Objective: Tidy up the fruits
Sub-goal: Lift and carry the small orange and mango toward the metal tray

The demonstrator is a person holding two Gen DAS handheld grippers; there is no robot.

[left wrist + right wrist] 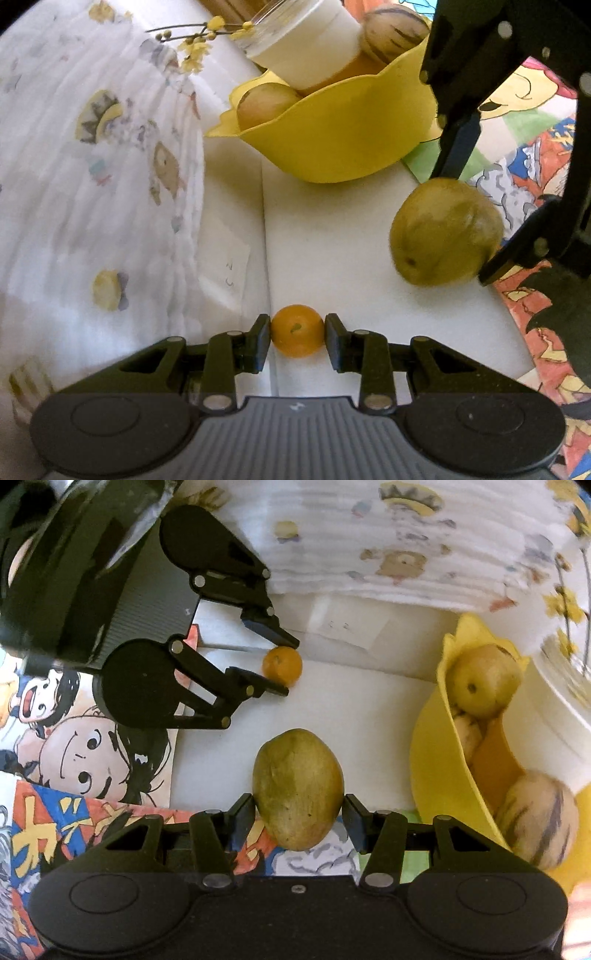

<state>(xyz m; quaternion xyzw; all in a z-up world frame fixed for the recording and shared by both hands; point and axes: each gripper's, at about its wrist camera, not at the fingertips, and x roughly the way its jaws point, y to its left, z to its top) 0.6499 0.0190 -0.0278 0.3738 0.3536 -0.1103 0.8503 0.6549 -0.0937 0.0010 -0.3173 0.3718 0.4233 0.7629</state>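
Left gripper [297, 332]: jaws clenched on a small orange [297, 330] resting on the white desk [332, 240]. Right gripper [299, 808]: jaws flank a green mango [298, 788], contact uncertain. Yellow fruit bowl [343, 144] at 12 o'clock in the left wrist view.

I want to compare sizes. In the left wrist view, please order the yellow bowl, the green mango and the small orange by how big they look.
1. yellow bowl
2. green mango
3. small orange

The orange lies nearest the camera and looks smallest anyway, so this order seems reliable.
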